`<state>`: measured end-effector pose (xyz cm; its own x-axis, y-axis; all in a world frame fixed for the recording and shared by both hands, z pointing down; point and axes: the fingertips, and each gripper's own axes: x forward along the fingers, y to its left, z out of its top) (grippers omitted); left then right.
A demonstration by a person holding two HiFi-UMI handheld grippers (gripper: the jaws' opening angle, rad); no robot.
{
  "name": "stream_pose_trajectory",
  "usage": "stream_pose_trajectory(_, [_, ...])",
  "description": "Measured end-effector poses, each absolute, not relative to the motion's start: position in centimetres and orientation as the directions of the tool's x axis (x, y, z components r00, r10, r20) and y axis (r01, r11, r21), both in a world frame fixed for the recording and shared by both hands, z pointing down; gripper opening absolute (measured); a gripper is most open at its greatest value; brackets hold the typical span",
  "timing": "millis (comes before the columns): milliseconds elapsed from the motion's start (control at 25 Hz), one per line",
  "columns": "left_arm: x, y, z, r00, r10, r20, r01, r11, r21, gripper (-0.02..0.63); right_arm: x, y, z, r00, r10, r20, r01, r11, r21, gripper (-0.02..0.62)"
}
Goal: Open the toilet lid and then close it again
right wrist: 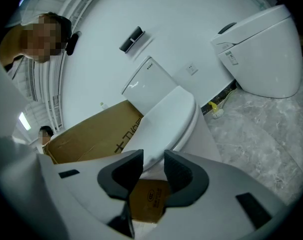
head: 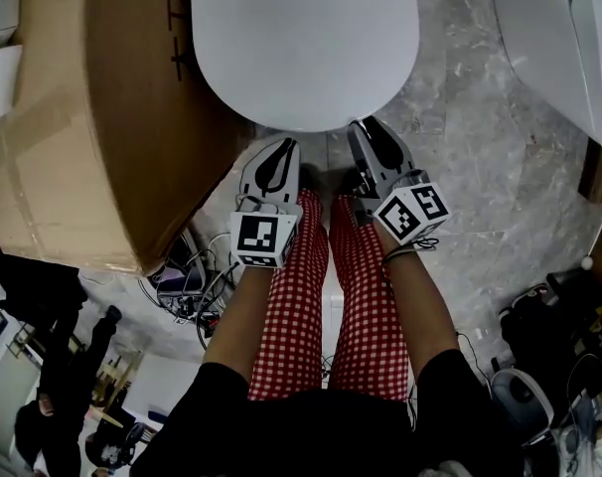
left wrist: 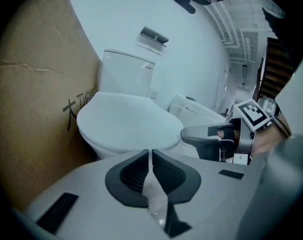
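The white toilet lid [head: 306, 38] lies down flat over the bowl, seen again in the left gripper view [left wrist: 126, 121] and the right gripper view [right wrist: 171, 119]. Both grippers hover just in front of its front rim. My left gripper [head: 278, 149] sits below the rim's left part; its dark pads [left wrist: 150, 156] meet with nothing between them. My right gripper [head: 367, 129] reaches toward the rim's right part, its tip close under the edge. Its jaws [right wrist: 153, 160] stand apart, empty, with the lid's rim beyond the gap.
A big cardboard box [head: 92, 107] presses against the toilet's left side. A second white toilet [head: 559, 38] stands to the right on the marble floor. Cables [head: 192, 286] lie at the box's near corner. The tank [left wrist: 126, 71] rises behind the lid.
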<state>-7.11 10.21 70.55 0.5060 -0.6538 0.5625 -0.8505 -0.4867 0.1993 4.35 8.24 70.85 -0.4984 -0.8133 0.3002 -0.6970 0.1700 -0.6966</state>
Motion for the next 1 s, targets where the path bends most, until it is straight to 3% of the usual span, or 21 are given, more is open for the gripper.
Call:
stream_pose_trajectory(440, [-6.1,10.3,70.6,0.528,-0.641,0.558,-0.835,-0.511,0.203,0.009,4.7,8.1,68.6,-0.504,-0.818,0.277,-0.7,0.199,-0.686,0.117])
stream_pose_trajectory(1000, [-6.1,8.8,66.5,0.489,-0.726,0.484,-0.867,-0.466,0.176,0.008,4.6,7.8,64.5,-0.546,-0.808,0.222,-0.704,0.3,-0.643,0.115])
